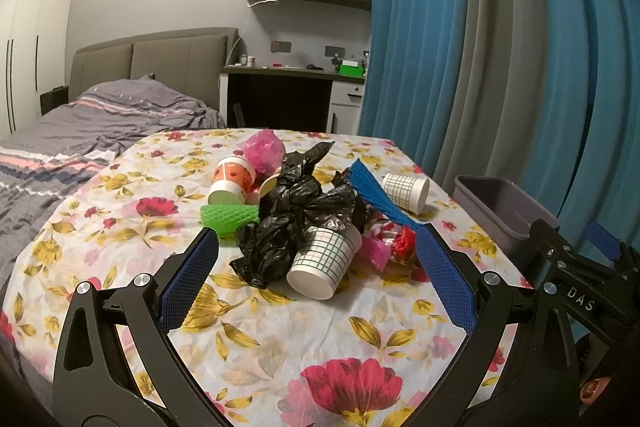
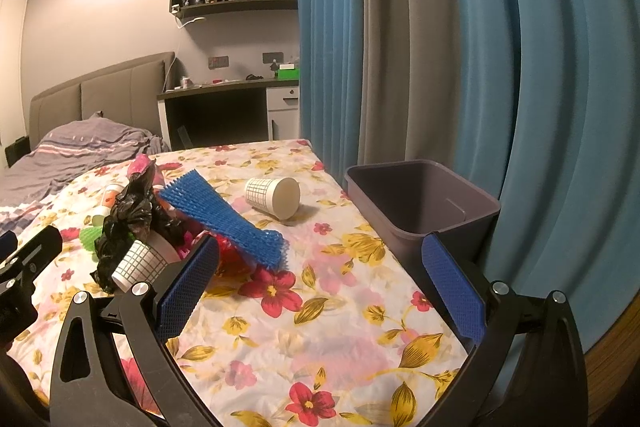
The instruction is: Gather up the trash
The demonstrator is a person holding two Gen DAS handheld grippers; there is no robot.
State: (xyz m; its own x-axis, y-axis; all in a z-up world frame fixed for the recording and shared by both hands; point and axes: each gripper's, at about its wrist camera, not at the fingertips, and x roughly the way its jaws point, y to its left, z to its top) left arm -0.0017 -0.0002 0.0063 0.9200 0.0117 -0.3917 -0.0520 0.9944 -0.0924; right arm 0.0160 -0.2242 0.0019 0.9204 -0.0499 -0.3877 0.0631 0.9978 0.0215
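Note:
A pile of trash lies mid-table: a crumpled black plastic bag [image 1: 296, 211], a grid-patterned paper cup [image 1: 322, 263] on its side, an orange cup [image 1: 232, 179], green foam netting [image 1: 228, 217], blue foam netting [image 1: 374, 193], pink wrappers [image 1: 264, 147] and a second grid cup [image 1: 406, 191]. My left gripper [image 1: 318, 275] is open just in front of the pile, empty. My right gripper [image 2: 320, 279] is open and empty over the tablecloth, with the blue netting [image 2: 228, 219] ahead left and the grey bin [image 2: 420, 203] ahead right. The second grid cup [image 2: 274, 197] lies between them.
The table wears a floral cloth [image 1: 280, 339]. The bin [image 1: 500, 211] stands off the table's right edge against blue and grey curtains [image 2: 480, 67]. A bed [image 1: 80, 131] is to the left and a desk [image 1: 288, 87] is behind.

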